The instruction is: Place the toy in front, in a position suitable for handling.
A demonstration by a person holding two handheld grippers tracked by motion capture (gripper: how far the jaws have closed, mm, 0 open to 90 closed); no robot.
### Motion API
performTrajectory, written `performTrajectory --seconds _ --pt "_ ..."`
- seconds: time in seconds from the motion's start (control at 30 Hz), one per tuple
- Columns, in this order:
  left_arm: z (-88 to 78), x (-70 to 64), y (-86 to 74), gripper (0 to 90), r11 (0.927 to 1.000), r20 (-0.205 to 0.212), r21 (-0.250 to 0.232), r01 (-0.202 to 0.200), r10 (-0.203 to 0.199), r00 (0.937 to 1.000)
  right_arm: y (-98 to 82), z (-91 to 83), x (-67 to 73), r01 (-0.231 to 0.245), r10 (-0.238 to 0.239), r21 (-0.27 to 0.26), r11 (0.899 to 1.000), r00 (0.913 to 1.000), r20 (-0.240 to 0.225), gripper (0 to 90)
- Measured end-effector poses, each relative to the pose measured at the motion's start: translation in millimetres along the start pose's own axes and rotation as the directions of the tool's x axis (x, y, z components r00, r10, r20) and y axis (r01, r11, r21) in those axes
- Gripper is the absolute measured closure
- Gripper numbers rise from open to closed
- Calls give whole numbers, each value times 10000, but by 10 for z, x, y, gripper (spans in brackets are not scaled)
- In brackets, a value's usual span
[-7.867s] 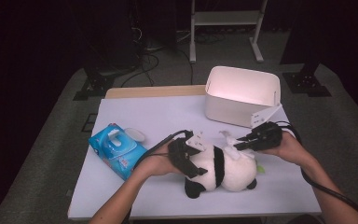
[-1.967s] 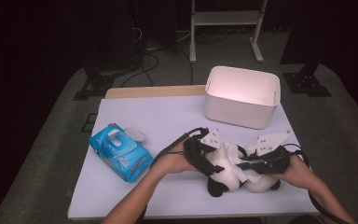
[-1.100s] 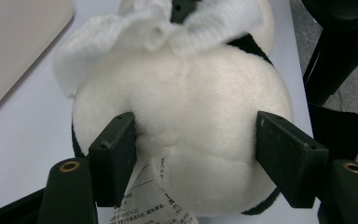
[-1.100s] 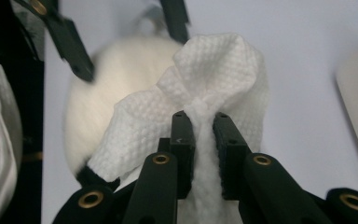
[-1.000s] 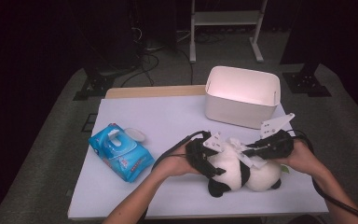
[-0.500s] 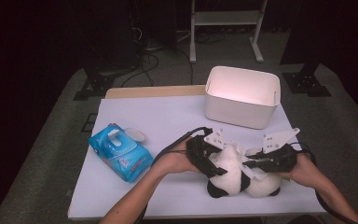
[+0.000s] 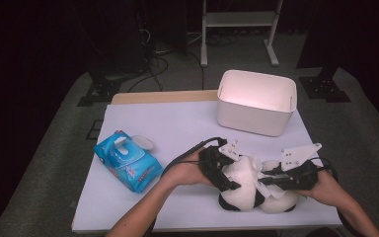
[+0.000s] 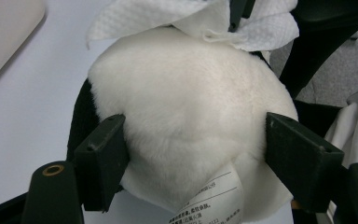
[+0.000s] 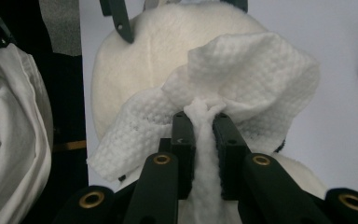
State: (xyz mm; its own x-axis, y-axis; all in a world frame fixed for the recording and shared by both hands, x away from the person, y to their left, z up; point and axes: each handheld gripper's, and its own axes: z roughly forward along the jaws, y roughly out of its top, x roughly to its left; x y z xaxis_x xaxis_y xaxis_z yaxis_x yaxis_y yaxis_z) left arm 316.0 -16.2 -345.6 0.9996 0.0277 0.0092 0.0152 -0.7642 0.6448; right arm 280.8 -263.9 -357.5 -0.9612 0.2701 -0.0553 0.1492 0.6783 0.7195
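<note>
A black-and-white panda plush [image 7: 241, 187] lies near the table's front edge. My left gripper [image 7: 227, 174] grips its white rounded body [image 8: 186, 107] from the left, one pad pressed into the fur on each side. Its jaws have just been opening a little, with the plush still between them. A printed label [image 8: 212, 198] hangs from the plush. My right gripper [image 7: 265, 180] comes in from the right, shut on a bunched white wipe [image 9: 247, 74]. The wipe rests on top of the plush [image 9: 130, 60] and also appears in the left gripper view [image 8: 168, 14].
A white bin [image 7: 254, 117] stands at the back right of the white table [image 7: 177, 123]. A blue wipes pack [image 7: 127, 162] with its lid flipped open lies at the left. A person's forearms reach in from the bottom edge. A metal stand [image 7: 237, 19] is behind the table.
The right gripper with the wipe has slid across the plush toward the near edge of the table. The left gripper has stayed on the plush.
</note>
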Motion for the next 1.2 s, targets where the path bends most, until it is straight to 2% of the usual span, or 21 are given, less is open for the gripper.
performTrajectory --seconds 0.07,0.17,0.23,0.33,0.43,0.53,0.67,0.83,0.93,1.1,1.2 --pt "0 -23 6 247 9999 -55 27 -115 115 9999 42 -4 -4 -38 37 -66 10000 10000 -84 801" --pt "1 -60 9 248 9997 -164 39 -221 222 9996 153 23 1 270 -273 -175 9995 9994 -189 801" --pt "1 -89 9 250 9996 -210 29 -292 293 9993 248 49 3 390 -407 -427 9983 9984 -394 801" --pt "2 -127 1 250 9989 -361 146 -448 453 9983 402 153 16 613 -647 -569 9965 9961 -603 801" --pt "1 -143 -24 251 9991 -338 10 -426 427 9985 472 211 5 596 -663 -794 9951 9941 -856 801" --pt "0 -125 -46 260 9994 -306 -91 -337 334 9990 487 235 -8 676 -738 -706 9952 9933 -892 802" --pt "19 -141 -12 262 9989 -253 -158 -450 446 9987 409 154 -48 399 -465 -675 9969 9940 -986 803" --pt "24 -148 8 262 9987 -292 -69 -512 510 9983 262 13 -63 196 -217 -358 9992 9980 -601 802" --pt "31 -164 19 262 9985 -306 -45 -545 543 9981 225 -27 -92 56 -78 -339 9994 9980 -633 801" --pt "31 -184 30 261 9978 -301 78 -660 662 9974 377 42 -89 402 -423 -361 9985 9973 -593 801" --pt "29 -213 17 262 9974 -337 42 -725 726 9968 500 119 -87 620 -656 -487 9969 9949 -767 801"
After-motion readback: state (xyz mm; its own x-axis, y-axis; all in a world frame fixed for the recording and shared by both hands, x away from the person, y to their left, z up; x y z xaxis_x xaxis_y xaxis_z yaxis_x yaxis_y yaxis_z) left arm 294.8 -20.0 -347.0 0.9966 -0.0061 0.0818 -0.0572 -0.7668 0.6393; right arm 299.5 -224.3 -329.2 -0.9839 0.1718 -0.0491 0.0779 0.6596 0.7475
